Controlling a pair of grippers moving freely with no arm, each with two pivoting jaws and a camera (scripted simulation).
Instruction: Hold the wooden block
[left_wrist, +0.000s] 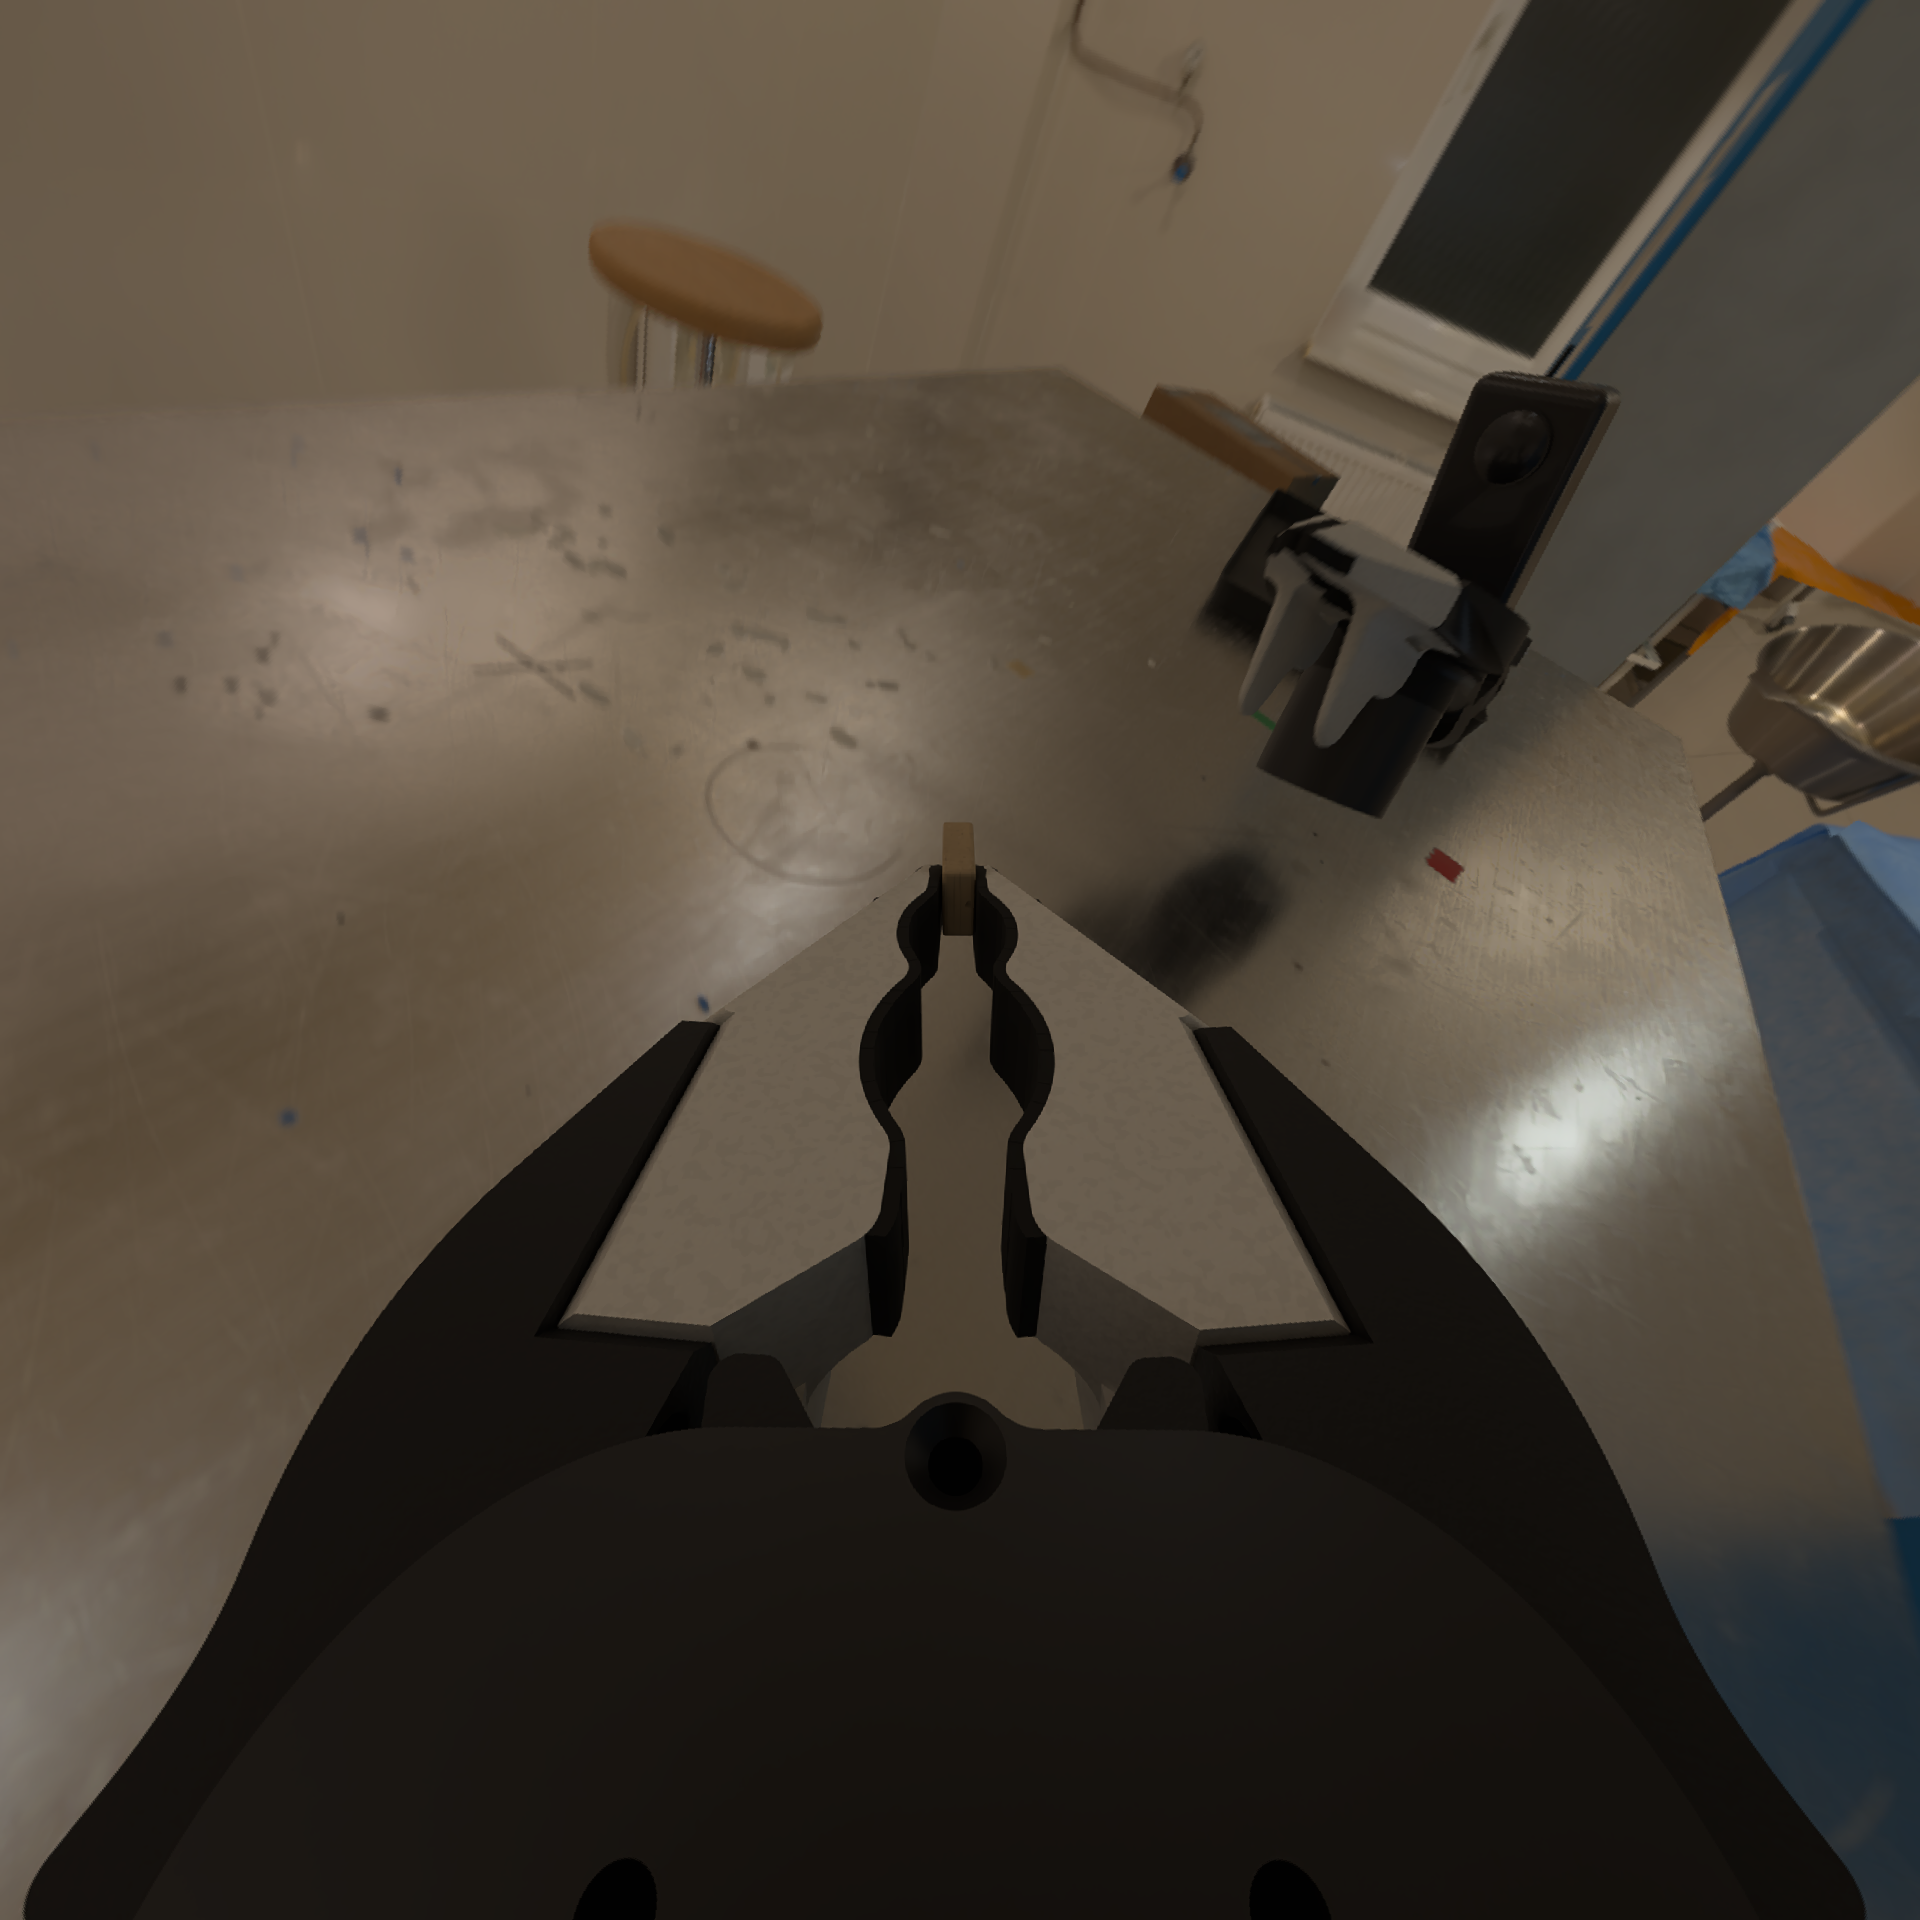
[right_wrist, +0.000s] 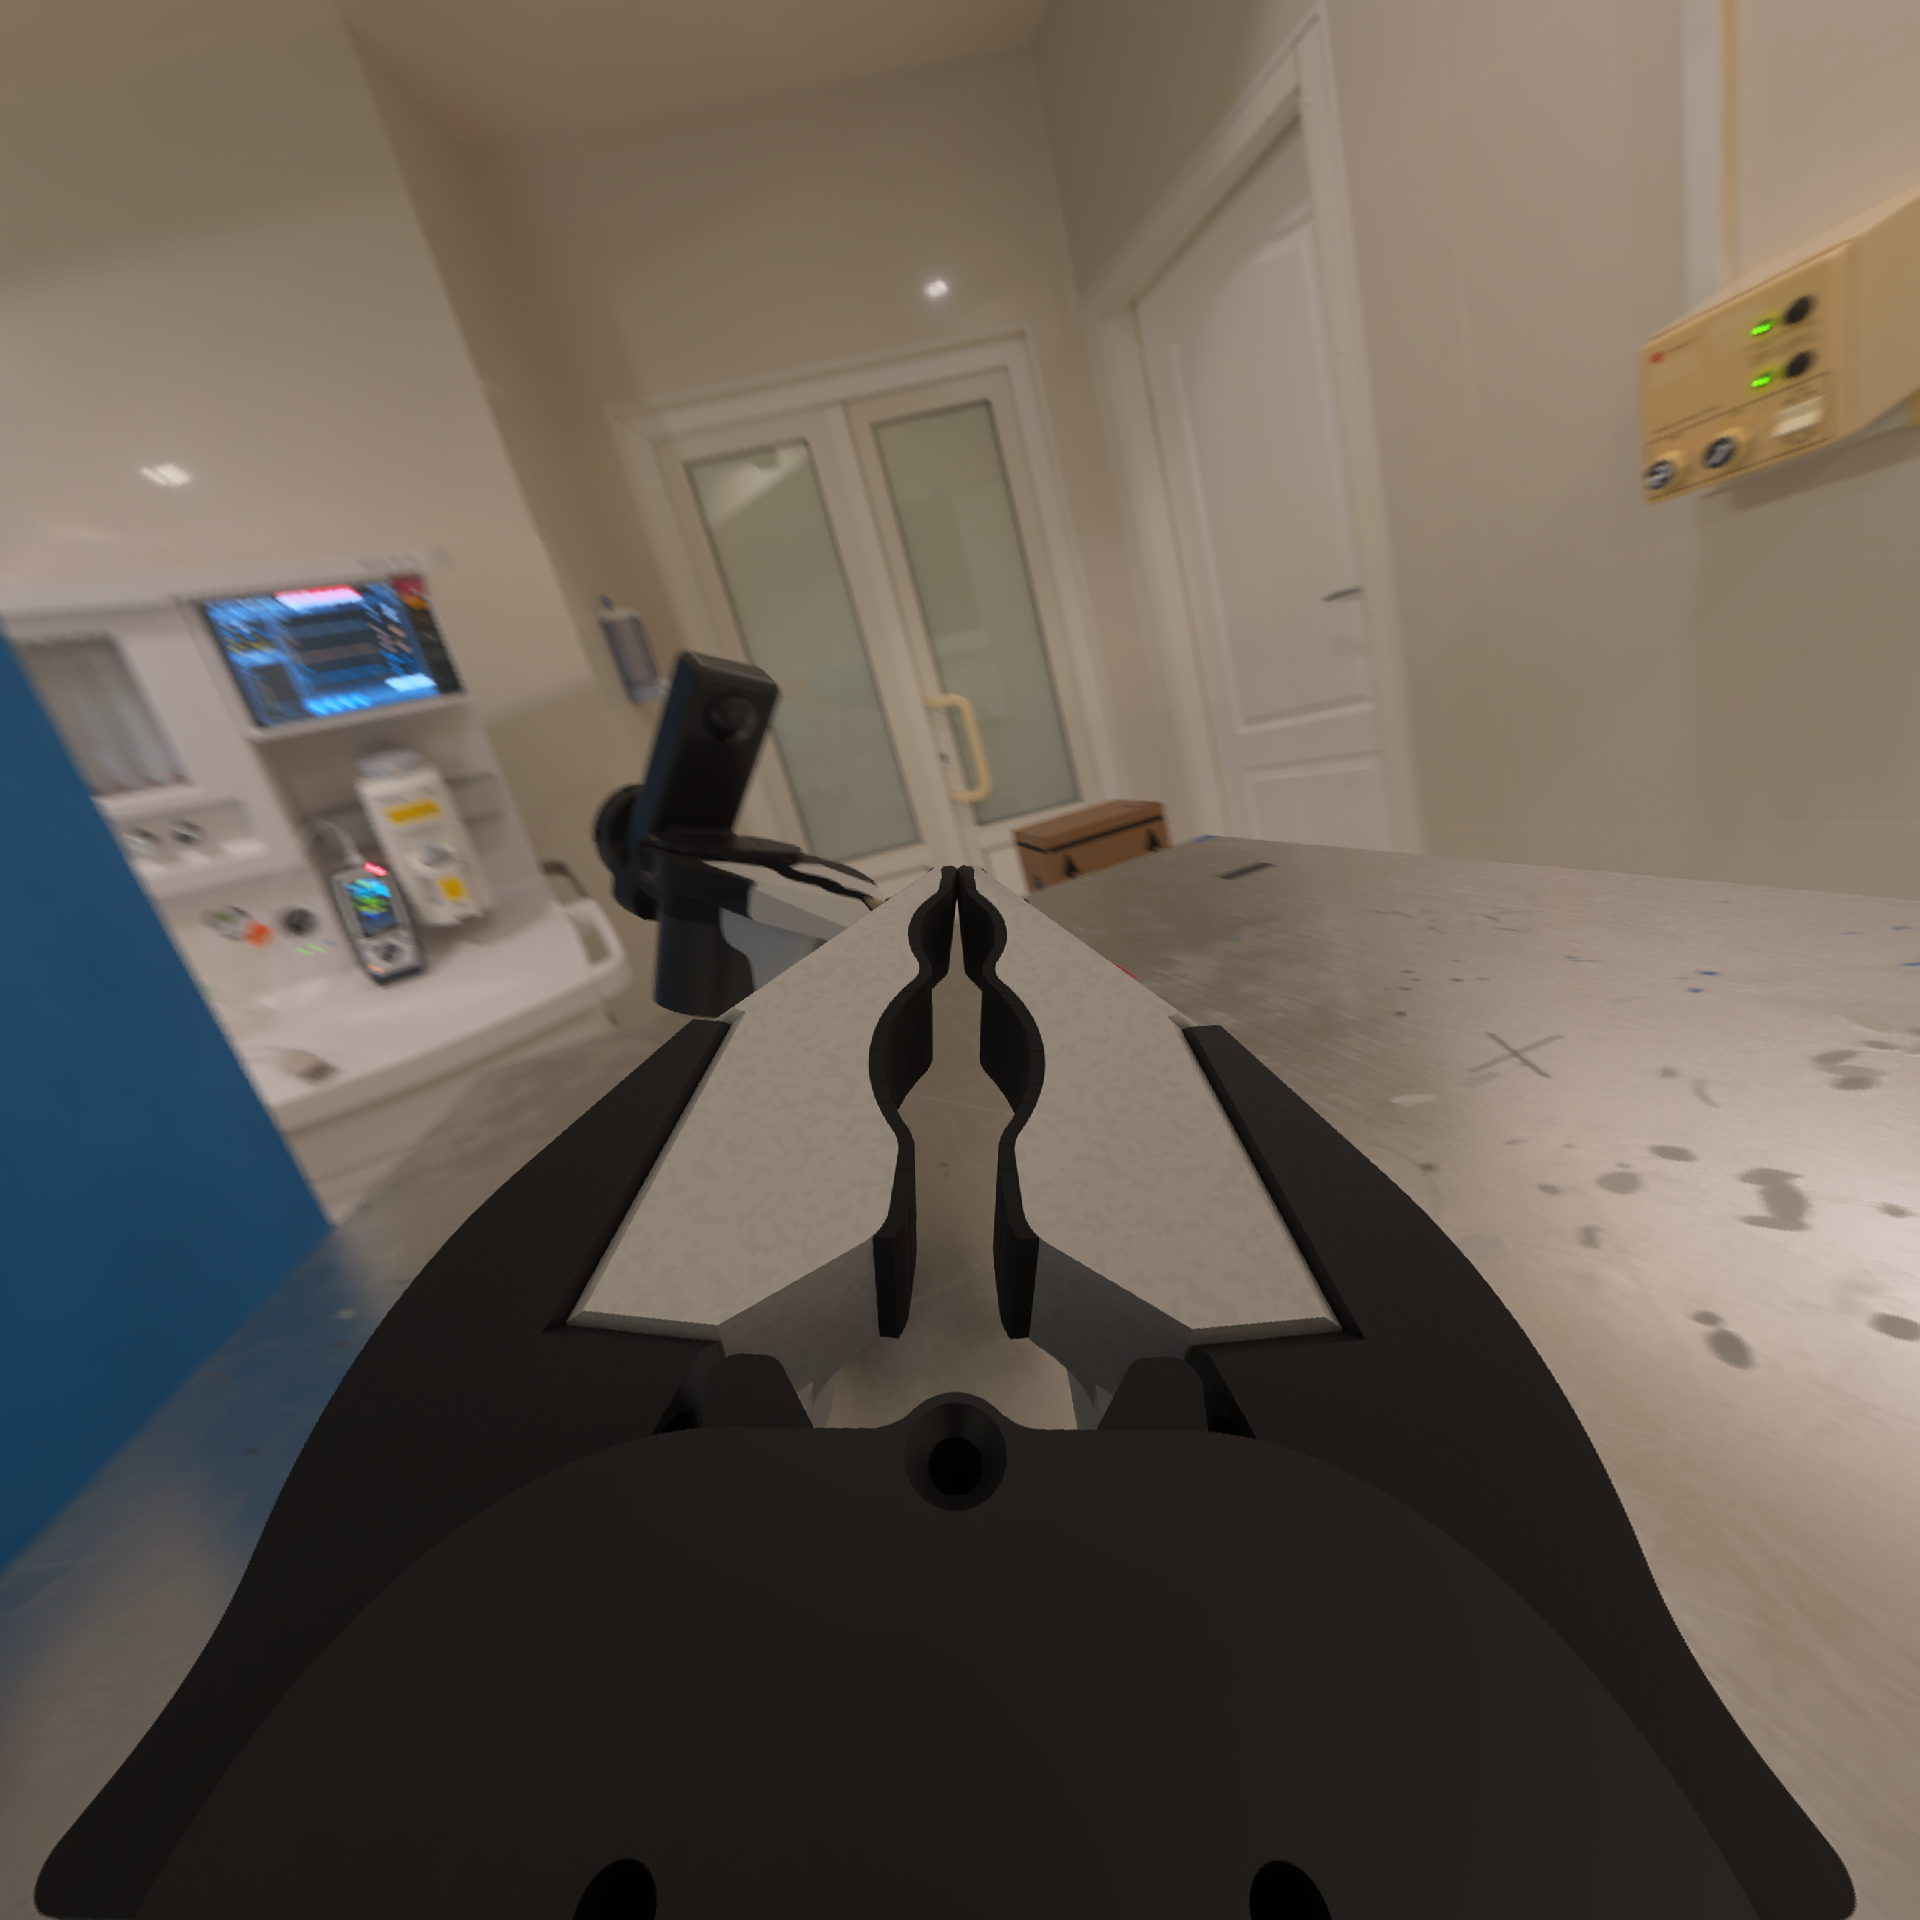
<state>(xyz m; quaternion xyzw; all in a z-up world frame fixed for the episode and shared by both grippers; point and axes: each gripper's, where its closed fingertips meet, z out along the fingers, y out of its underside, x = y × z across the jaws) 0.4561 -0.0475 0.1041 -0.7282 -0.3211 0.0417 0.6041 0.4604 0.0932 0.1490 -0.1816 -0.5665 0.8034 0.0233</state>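
Note:
In the left wrist view my left gripper (left_wrist: 957, 883) is shut on a small, thin wooden block (left_wrist: 957, 847). The block stands upright between the fingertips, above the scratched metal table (left_wrist: 520, 831), and its top pokes out past them. My right gripper (left_wrist: 1340, 665) shows at the far right of that view, hovering over the table's right part with its fingers pointing down. In the right wrist view my right gripper (right_wrist: 957, 876) is shut and empty, with its tips touching. The left gripper (right_wrist: 727, 873) shows there behind and left of it; the block is hidden.
A red mark (left_wrist: 1444, 863) lies on the table near its right edge. A cardboard box (left_wrist: 1226, 431) sits beyond the far corner. A round wooden stool (left_wrist: 707, 286) stands behind the table. A blue drape (left_wrist: 1829, 1039) and a steel bowl (left_wrist: 1839, 686) are at right.

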